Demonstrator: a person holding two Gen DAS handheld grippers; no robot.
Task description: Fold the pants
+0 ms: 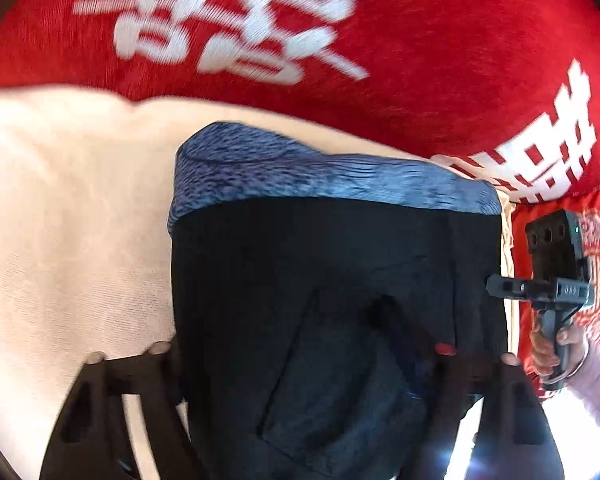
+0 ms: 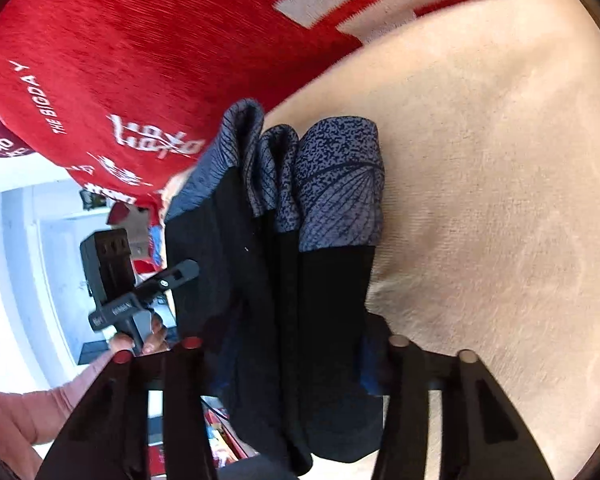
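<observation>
- Left wrist view: our left gripper (image 1: 300,354) stands spread wide around the black pants with blue-grey speckled cuffs (image 1: 332,264), which lie ahead on the cream cloth (image 1: 68,220).
- Our right gripper (image 2: 296,346) is likewise spread, straddling the folded pants (image 2: 268,280); the red printed blanket (image 2: 132,56) lies beyond.

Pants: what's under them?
The pants lie on a cream cloth, with a red printed cloth showing beyond it. Whether the cream cloth runs under the whole garment can't be seen; the pants cover that part.
</observation>
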